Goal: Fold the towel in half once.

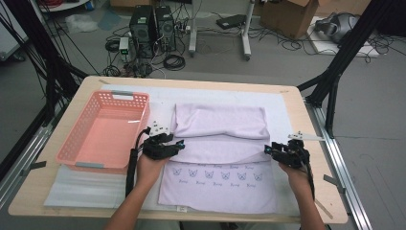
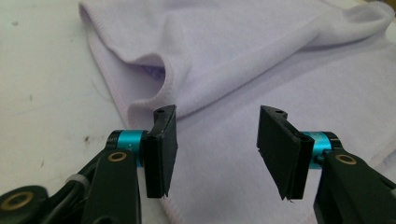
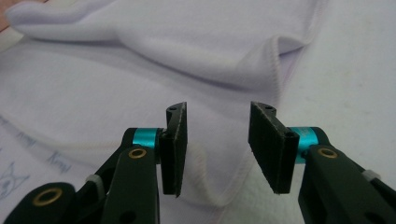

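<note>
beside the lilac towel [image 1: 220, 158], on its left, a pink perforated basket [image 1: 103, 132] is set on the white mat [image 1: 287, 115] that covers the wooden table [image 1: 86, 86]; the basket is seen empty, and its near right corner lies just beside the left gripper [image 1: 167, 143]. beyond the table, behind the towel, two black computer towers [image 1: 153, 26], coiled cables and a cardboard box [image 1: 292, 17] are seen on the floor. nothing is found between either gripper and the cloth.

on the towel's near half a row of small printed cat faces [image 1: 218, 174] is seen, each with a short word printed by it, too small to be read.

the towel is spread across the middle of the mat, its far half folded forward so that a doubled fold lies across its middle. the left gripper is held at the towel's left edge, right by the end of that fold; in the left gripper view [image 2: 212, 140] its jaws are parted with only air between the pads, the folded hem lying just beyond and below them. the right gripper [image 1: 280, 149] is held at the towel's right edge, by the other end of the fold; in the right gripper view [image 3: 217, 140] its jaws are likewise parted and nothing is gripped, the stitched edge lying just below and ahead of them
</note>
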The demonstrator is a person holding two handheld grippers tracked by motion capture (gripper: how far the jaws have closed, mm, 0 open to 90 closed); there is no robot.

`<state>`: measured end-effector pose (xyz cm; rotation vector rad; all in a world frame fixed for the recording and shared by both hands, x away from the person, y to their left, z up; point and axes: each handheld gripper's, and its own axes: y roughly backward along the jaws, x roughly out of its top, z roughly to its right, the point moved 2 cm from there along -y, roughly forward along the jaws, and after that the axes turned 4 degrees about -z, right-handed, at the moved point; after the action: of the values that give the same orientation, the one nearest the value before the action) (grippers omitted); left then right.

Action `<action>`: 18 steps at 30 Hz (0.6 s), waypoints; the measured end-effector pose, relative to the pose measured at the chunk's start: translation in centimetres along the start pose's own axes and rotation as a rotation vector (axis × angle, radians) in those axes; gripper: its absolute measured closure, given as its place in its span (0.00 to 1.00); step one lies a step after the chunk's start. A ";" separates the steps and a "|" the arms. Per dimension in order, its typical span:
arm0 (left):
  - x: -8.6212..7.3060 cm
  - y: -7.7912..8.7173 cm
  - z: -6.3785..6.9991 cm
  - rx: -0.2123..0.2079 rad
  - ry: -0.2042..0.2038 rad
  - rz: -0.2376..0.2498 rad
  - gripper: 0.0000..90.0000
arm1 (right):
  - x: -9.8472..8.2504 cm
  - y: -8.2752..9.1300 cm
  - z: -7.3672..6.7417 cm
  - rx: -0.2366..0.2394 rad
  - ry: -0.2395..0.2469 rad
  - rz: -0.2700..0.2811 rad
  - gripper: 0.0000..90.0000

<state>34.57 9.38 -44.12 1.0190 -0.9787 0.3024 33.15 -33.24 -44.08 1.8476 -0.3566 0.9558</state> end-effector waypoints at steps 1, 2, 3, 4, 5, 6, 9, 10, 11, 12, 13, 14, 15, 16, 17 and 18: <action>-0.3 0.2 -0.1 0.008 -0.002 -0.009 0.52 | -0.2 0.1 -0.2 0.007 0.004 0.008 0.62; -0.7 0.3 -0.2 0.014 0.003 -0.021 0.52 | -0.5 0.3 -0.5 0.010 0.003 0.011 0.63; -1.1 0.5 -0.3 0.015 0.013 -0.036 0.53 | -0.7 0.5 -0.6 0.007 0.006 0.013 0.63; -1.5 0.6 -0.4 0.016 0.017 -0.047 0.53 | -0.8 0.5 -0.8 0.010 0.006 0.012 0.63; -1.7 0.7 -0.5 0.012 0.021 -0.055 0.54 | -0.9 0.5 -0.9 0.011 0.012 0.004 0.64; -2.0 0.8 -0.5 0.005 0.023 -0.064 0.56 | -1.0 0.5 -1.0 0.008 0.018 -0.005 0.64; -2.7 1.0 -0.3 0.010 0.004 -0.100 0.73 | -1.2 0.2 -1.2 -0.016 0.030 -0.027 0.67; -2.8 1.1 -0.3 0.012 0.013 -0.099 0.77 | -1.3 0.1 -1.1 -0.024 0.032 -0.034 0.68; -2.9 1.2 -0.3 0.014 0.008 -0.102 0.82 | -1.4 0.0 -1.1 -0.027 0.028 -0.036 0.68; -3.0 1.2 -0.2 0.017 -0.001 -0.106 0.85 | -1.5 -0.1 -1.1 -0.025 0.026 -0.040 0.69; -3.1 1.3 -0.1 0.025 -0.021 -0.107 0.92 | -1.6 -0.3 -1.1 -0.025 0.033 -0.046 0.75; -3.3 1.3 0.0 0.032 -0.026 -0.097 0.94 | -1.7 -0.3 -1.2 -0.017 0.043 -0.054 0.84; -3.4 1.3 0.1 0.032 -0.029 -0.091 0.96 | -1.8 -0.4 -1.3 -0.012 0.054 -0.059 0.91; -3.4 1.4 0.1 0.031 -0.033 -0.088 0.98 | -1.9 -0.3 -1.5 -0.024 0.074 -0.066 0.93; -3.5 1.5 0.0 0.032 -0.040 -0.085 0.99 | -2.0 -0.2 -1.6 -0.033 0.077 -0.070 0.94; -3.6 1.5 0.0 0.028 -0.034 -0.077 0.99 | -2.2 -0.1 -1.7 -0.032 0.079 -0.067 0.94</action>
<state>31.60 10.95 -46.11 1.0878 -0.9654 0.2360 31.04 -32.10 -45.39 1.7764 -0.2588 0.9687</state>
